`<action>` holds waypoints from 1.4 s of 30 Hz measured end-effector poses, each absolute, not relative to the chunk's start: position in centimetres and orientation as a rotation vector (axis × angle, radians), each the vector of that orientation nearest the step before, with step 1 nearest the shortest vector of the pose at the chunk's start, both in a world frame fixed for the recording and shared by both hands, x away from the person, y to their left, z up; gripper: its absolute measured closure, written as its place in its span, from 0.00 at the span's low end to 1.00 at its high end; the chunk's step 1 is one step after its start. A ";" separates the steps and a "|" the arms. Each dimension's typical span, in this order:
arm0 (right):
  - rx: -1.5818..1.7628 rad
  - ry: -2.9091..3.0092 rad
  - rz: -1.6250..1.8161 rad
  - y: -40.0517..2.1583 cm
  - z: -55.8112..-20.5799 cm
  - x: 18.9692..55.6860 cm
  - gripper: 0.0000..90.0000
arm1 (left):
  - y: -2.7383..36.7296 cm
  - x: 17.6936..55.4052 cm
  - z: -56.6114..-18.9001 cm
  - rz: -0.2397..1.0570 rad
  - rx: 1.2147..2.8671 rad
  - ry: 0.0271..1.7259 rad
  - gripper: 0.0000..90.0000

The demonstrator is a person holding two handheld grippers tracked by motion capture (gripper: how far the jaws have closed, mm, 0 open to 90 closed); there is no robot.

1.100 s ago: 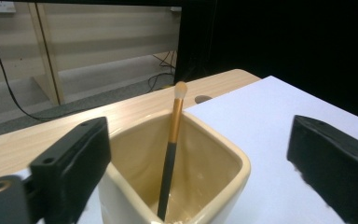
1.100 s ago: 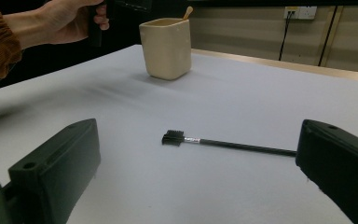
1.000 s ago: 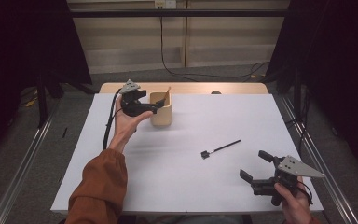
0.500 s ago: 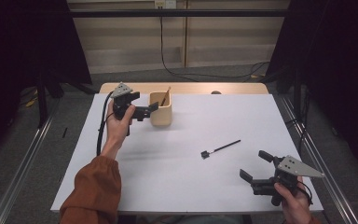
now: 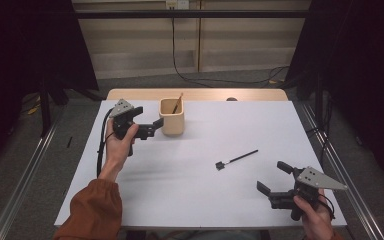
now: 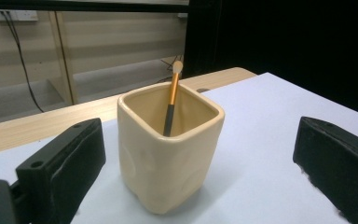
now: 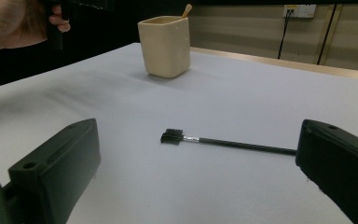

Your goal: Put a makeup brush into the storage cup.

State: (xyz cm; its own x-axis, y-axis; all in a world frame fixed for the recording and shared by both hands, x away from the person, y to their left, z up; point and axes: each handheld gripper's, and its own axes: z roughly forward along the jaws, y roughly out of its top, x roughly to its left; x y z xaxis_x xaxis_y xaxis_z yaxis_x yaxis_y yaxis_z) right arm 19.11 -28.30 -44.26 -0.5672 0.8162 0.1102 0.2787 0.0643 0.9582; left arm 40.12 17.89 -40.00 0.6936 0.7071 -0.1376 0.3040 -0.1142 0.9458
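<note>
The left hand-held gripper (image 5: 147,122) hung open just beside the cup (image 5: 172,116); the right hand-held gripper (image 5: 274,177) sat open near the brush (image 5: 236,159) on the white table (image 5: 190,200); dark curtains flanked the room.

Item count: one cream square cup (image 5: 172,116) on the white table cover (image 5: 200,200); one orange-handled brush (image 6: 171,105) standing inside that cup; one black brush (image 5: 236,159) lying flat on the cover; two handheld grippers, namely the left gripper (image 5: 147,122) and the right gripper (image 5: 273,176); total brushes: two.
</note>
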 end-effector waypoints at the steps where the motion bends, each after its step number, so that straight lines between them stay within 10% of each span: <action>1: 1.088 1.882 1.523 -28.3 -44.3 19.1 0.00 | 18.0 40.0 -40.0 0.423 1.712 0.819 0.02; 42: 1.090 1.882 1.523 -28.2 -44.2 19.2 0.00 | 21.7 31.8 -40.7 0.520 1.690 0.813 0.03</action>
